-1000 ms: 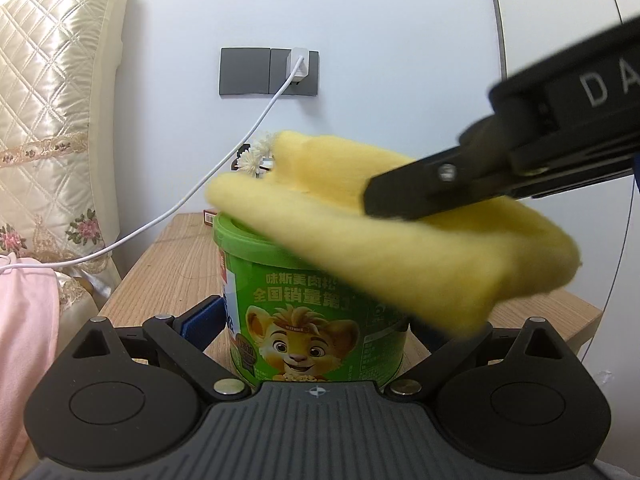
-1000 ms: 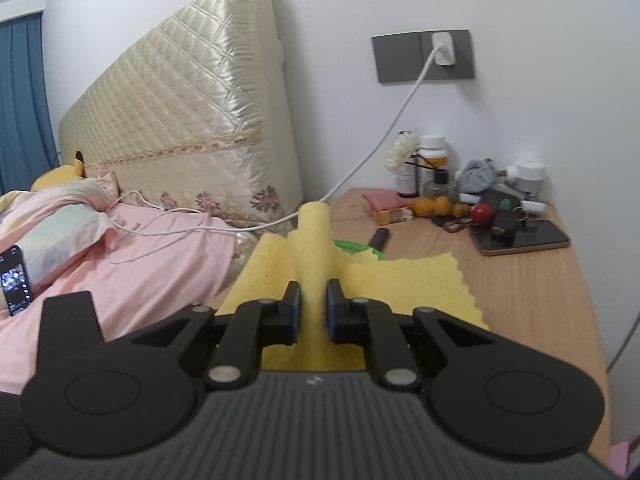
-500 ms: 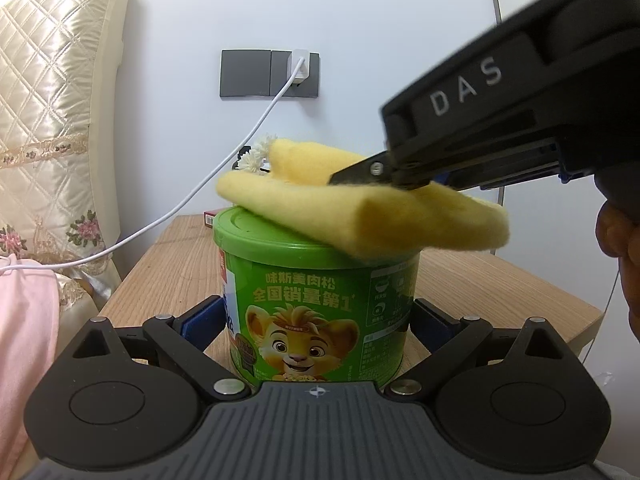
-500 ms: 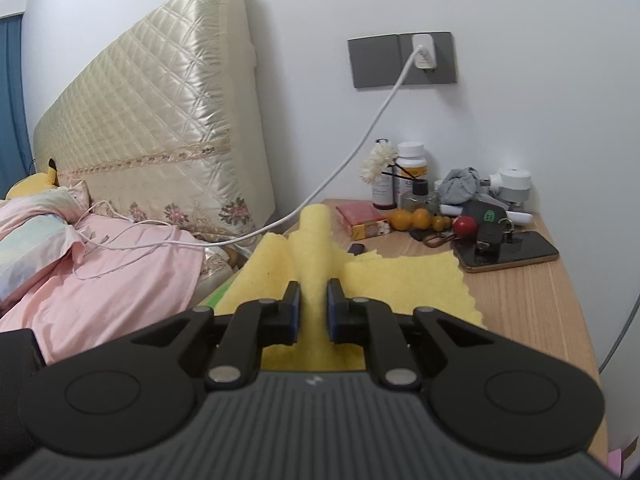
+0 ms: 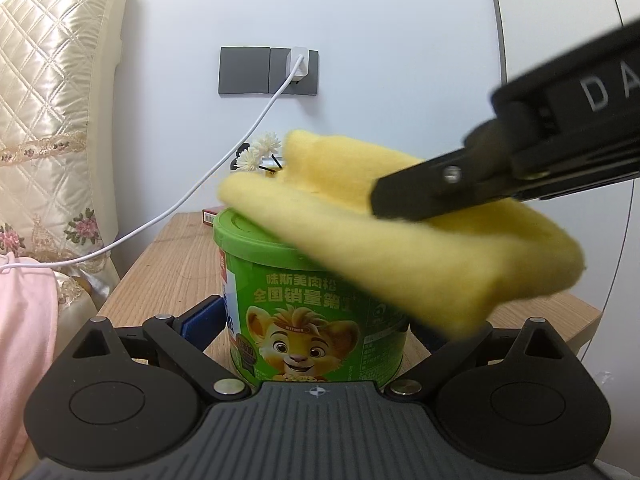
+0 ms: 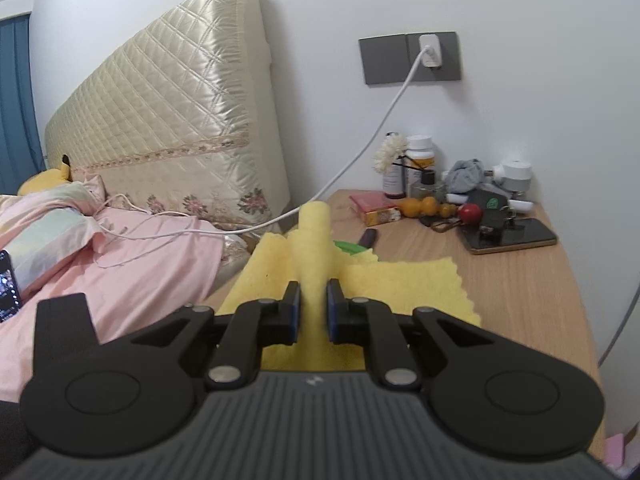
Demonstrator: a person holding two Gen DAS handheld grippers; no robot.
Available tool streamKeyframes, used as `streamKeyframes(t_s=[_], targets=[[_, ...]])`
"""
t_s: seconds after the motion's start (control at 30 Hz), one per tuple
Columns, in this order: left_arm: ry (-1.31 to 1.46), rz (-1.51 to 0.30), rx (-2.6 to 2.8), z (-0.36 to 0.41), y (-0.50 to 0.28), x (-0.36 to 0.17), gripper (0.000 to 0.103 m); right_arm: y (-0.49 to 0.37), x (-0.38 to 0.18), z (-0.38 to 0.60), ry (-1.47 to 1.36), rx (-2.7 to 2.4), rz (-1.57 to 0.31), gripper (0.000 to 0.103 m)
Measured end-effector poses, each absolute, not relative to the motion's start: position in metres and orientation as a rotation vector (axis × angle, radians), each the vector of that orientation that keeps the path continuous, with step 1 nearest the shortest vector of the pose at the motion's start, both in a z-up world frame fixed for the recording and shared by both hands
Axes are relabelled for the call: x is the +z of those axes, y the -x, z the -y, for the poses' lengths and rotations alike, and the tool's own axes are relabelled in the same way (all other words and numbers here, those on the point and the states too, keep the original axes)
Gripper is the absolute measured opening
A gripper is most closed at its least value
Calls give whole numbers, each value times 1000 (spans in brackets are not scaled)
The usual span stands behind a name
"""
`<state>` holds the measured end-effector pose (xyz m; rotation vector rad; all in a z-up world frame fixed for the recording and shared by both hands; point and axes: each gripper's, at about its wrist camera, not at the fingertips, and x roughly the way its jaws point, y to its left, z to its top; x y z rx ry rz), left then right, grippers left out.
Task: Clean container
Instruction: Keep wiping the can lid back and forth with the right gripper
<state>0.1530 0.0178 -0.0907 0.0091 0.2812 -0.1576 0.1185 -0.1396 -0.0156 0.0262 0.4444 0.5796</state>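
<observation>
On top of the green tub (image 5: 316,316), that is where the work sits: the yellow cloth (image 5: 420,240) lies across the lid (image 5: 256,232), draped over its near and right-hand rim, with only the left arc of green still bare. The right gripper (image 6: 313,308) has its fingers pressed together on a raised fold of that cloth, and in the left wrist view it comes in from the upper right, slanting down towards the lid. The left gripper (image 5: 316,322) is spread wide around the tub's body; its left blue pad (image 5: 202,320) is at the wall, the right pad hidden behind hanging cloth, so I judge it a bracing hold and cannot confirm both sides touch. The tub stands upright near the front edge of the wooden desk (image 6: 528,292), directly ahead of the left gripper and just below the right. For the wipe, the uncovered lid lies away to the left, towards the bed. Room is decent there; farther back bottles (image 6: 420,168), a phone (image 6: 516,238) and small clutter crowd the wall, and the white charging cable (image 5: 192,200) trails off the left edge.
</observation>
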Motion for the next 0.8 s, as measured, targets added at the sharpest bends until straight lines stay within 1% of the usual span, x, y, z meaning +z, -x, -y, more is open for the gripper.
streamKeyframes(t_s=[0.43, 0.8], targets=[[-17, -272, -154, 17, -117, -94, 99, -156, -21, 146, -51, 546, -429, 15], [-15, -270, -152, 24, -106, -95, 99, -147, -22, 135, -37, 616, -428, 14]])
